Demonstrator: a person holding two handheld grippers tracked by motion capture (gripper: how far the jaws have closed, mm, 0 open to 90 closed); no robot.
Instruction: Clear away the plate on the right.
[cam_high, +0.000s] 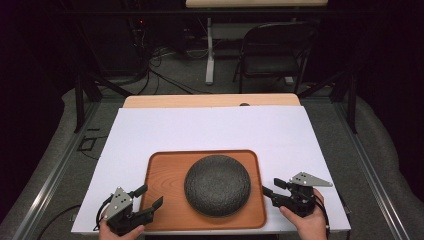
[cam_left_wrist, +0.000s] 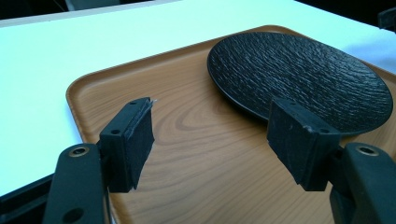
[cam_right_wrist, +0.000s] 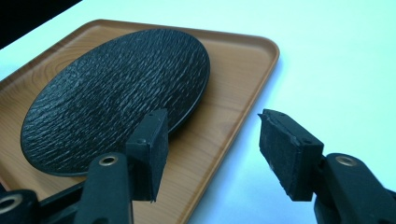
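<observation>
A round, dark, rough-textured plate (cam_high: 217, 185) lies in the middle of a wooden tray (cam_high: 165, 175) at the near side of the table. My left gripper (cam_high: 151, 196) hovers over the tray's near-left corner, open, with nothing between its pads. In the left gripper view the jaws (cam_left_wrist: 212, 135) frame bare tray wood (cam_left_wrist: 154, 79), and the plate (cam_left_wrist: 303, 74) lies just beyond the right pad. My right gripper (cam_high: 271, 187) stands open at the tray's right edge. In the right gripper view its jaws (cam_right_wrist: 210, 140) straddle the tray rim (cam_right_wrist: 261, 60), the left pad close to the plate (cam_right_wrist: 116, 93).
The tray rests on a white sheet (cam_high: 210, 130) that covers most of the wooden table (cam_high: 210, 101). Beyond the far edge stand a dark folding chair (cam_high: 275, 50) and a table leg, with cables on the floor.
</observation>
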